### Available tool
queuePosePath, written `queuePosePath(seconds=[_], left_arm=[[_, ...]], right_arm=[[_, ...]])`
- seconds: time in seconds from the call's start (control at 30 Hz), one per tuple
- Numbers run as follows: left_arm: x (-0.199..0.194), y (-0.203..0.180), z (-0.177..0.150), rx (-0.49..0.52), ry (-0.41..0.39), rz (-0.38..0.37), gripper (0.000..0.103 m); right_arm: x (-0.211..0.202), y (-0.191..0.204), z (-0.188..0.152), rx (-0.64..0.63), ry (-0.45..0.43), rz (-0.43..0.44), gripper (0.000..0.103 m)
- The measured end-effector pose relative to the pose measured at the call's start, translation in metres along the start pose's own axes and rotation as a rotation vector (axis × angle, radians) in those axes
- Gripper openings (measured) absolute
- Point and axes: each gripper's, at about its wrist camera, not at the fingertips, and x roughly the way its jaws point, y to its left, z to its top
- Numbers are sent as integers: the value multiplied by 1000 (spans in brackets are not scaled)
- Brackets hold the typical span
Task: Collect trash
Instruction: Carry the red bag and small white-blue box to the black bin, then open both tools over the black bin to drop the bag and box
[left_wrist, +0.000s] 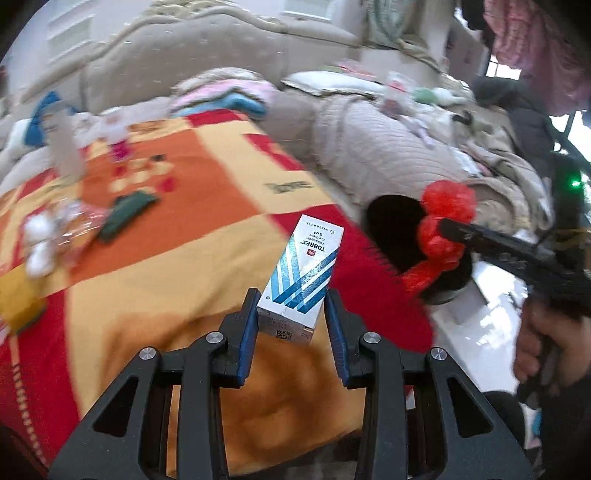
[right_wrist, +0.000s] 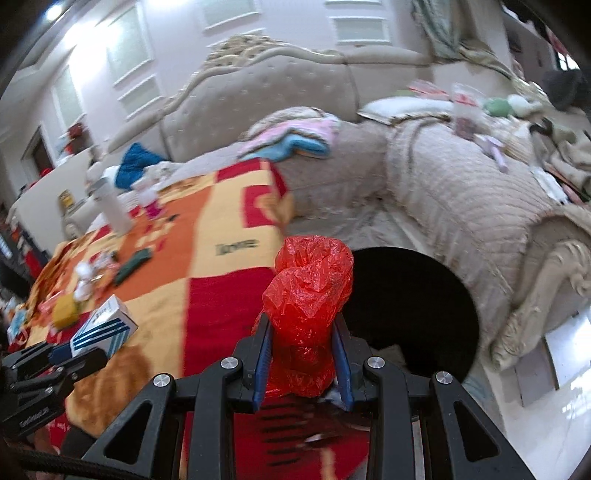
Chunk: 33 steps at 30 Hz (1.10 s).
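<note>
The left gripper has its blue pads pressed on the lower sides of a white and blue Tobrex eye-drop box, which sticks out forward over the near end of the blanket. The right gripper is clamped on a crumpled red plastic bag, its bunched top rising above the fingertips. From the left wrist view that bag sits right at the mouth of the black bin, which stands on the floor just off the blanket's red corner, between the blanket's edge and the quilted beige sofa.

The blanket's right edge runs diagonally toward the far sofa back, and the strip of pale floor beside the bin is narrow, hemmed by the sofa's carved end. The box itself hangs left of the bin, apart from it.

Farther back on the blanket things are crowded on the left side: a tall white bottle, a small pink-capped bottle, a dark green flat object, and some white crumpled wrappers, all blurred. Folded pink and blue cloths lie on the sofa behind.
</note>
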Motion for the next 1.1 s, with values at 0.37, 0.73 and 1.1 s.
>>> queuePosePath(seconds=[0.37, 0.73, 1.1], left_arm=[[74, -71, 55, 88, 38, -141, 33], [99, -83, 54, 71, 88, -155, 35], [55, -29, 30, -3, 69, -89, 36]], right_arm=[[32, -62, 9, 79, 38, -78, 33], [33, -79, 5, 117, 36, -92, 47], [7, -43, 16, 101, -3, -61, 47]])
